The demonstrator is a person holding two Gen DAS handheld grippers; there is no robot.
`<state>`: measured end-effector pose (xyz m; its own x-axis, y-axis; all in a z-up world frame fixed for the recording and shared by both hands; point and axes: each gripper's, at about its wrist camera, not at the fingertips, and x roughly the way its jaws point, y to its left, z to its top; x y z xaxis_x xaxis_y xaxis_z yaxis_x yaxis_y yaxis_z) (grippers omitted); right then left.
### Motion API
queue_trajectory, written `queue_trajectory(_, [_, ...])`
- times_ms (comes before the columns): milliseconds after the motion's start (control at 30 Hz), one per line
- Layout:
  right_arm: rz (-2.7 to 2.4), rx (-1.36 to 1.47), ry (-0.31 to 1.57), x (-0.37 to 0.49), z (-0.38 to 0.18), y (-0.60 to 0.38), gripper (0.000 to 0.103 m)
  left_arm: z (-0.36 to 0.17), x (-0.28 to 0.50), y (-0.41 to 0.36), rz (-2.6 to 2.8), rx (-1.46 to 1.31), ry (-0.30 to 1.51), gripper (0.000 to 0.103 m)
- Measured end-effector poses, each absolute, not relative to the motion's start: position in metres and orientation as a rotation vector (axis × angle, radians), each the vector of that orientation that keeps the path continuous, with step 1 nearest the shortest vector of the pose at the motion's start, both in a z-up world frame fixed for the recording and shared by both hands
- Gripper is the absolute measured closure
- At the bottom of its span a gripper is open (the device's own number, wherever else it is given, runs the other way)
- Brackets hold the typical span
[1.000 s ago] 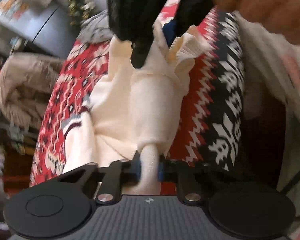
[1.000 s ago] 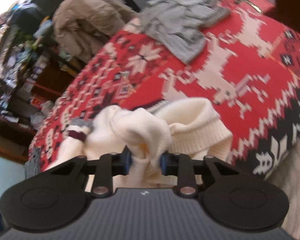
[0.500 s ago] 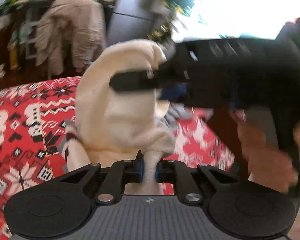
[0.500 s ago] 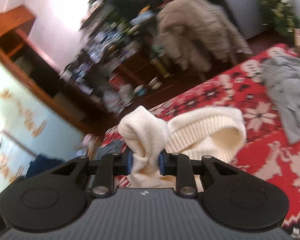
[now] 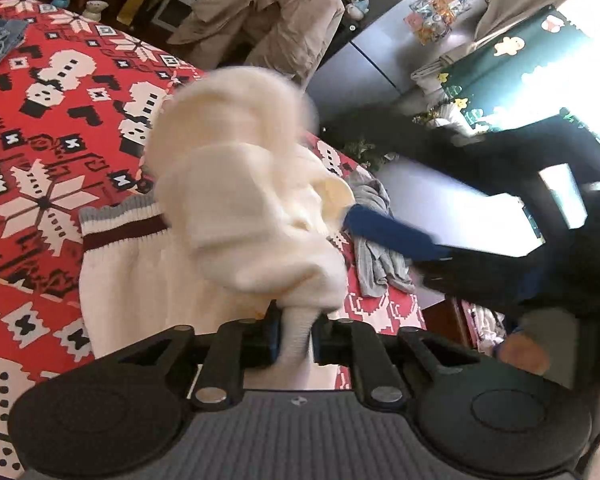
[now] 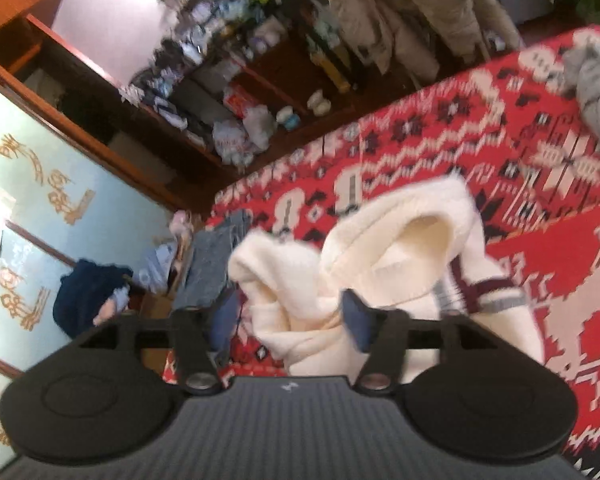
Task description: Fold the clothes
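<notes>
Red knitted-pattern blanket [image 5: 56, 128] with white snowmen, snowflakes and black pixel motifs covers the bed under my work; behind it stand cluttered wooden shelves [image 6: 236, 92] and a beige padded coat [image 5: 268, 12] slung over a chair. My left claw [image 5: 296, 338] is pinched tight on a narrow twist of the cream sweater [image 5: 236, 208], a thick, soft, ribbed knit that bunches up in rounded folds, lifted above the blanket. Its cuff [image 5: 120, 224] is ribbed, banded grey and maroon, and lies flat on the red cloth. My right claw [image 6: 288, 324] stands with its blue-padded fingers [image 6: 358, 320] spread apart, the sweater's bunched hem lying loosely between and ahead of them, blurred. From the left view that claw's blue finger touches the sweater's far side. A crumpled grey garment [image 5: 376, 240] lies beyond on the blanket, and folded denim [image 6: 216, 264] sits at the bed's edge.
</notes>
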<state>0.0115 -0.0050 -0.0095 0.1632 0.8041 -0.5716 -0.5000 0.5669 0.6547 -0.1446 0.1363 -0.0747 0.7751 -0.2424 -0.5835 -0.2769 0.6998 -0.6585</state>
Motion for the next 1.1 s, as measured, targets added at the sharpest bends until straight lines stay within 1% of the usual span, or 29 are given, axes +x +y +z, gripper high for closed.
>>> queue_trajectory(67, [0.955,0.349,0.983,0.000,0.000,-0.021,0.028,-0.076,-0.149,0.138,0.036,-0.796,0.711,0.066])
queue_trajectory(100, [0.951,0.341,0.958,-0.006,0.005,-0.031,0.029,-0.076,-0.151,0.139,0.043,-0.787,0.714,0.060])
queue_trajectory(133, [0.927,0.332,0.939,-0.012,0.008,-0.040,0.029,-0.077,-0.153,0.140,0.051,-0.778,0.717,0.051])
queue_trajectory(167, [0.902,0.323,0.919,-0.017,0.010,-0.049,0.028,-0.077,-0.156,0.141,0.058,-0.769,0.721,0.047])
queue_trajectory(267, [0.814,0.293,0.924,-0.028,-0.001,-0.071,0.023,-0.079,-0.162,0.144,0.081,-0.743,0.731,0.045])
queue_trajectory(367, [0.758,0.232,0.923,-0.040,-0.019,-0.090,0.014,-0.080,-0.169,0.146,0.103,-0.716,0.740,0.045])
queue_trajectory(433, [0.728,0.183,0.903,-0.051,-0.030,-0.100,0.011,-0.081,-0.174,0.148,0.118,-0.699,0.747,0.044])
queue_trajectory(500, [0.704,0.147,0.897,-0.062,-0.043,-0.104,0.004,-0.081,-0.183,0.152,0.132,-0.686,0.755,0.043])
queue_trajectory(633, [0.659,0.107,0.923,-0.072,-0.071,-0.107,0.004,-0.071,-0.198,0.157,0.168,-0.628,0.746,0.041])
queue_trajectory(833, [0.615,0.087,0.937,-0.081,-0.095,-0.106,0.004,-0.046,-0.206,0.164,0.211,-0.500,0.715,0.036])
queue_trajectory(933, [0.609,0.099,0.957,-0.083,-0.106,-0.104,0.004,-0.037,-0.194,0.161,0.243,-0.369,0.708,0.030])
queue_trajectory(1100, [0.603,0.141,0.979,-0.083,-0.110,-0.106,0.007,-0.039,-0.151,0.166,0.194,-0.344,0.785,0.030])
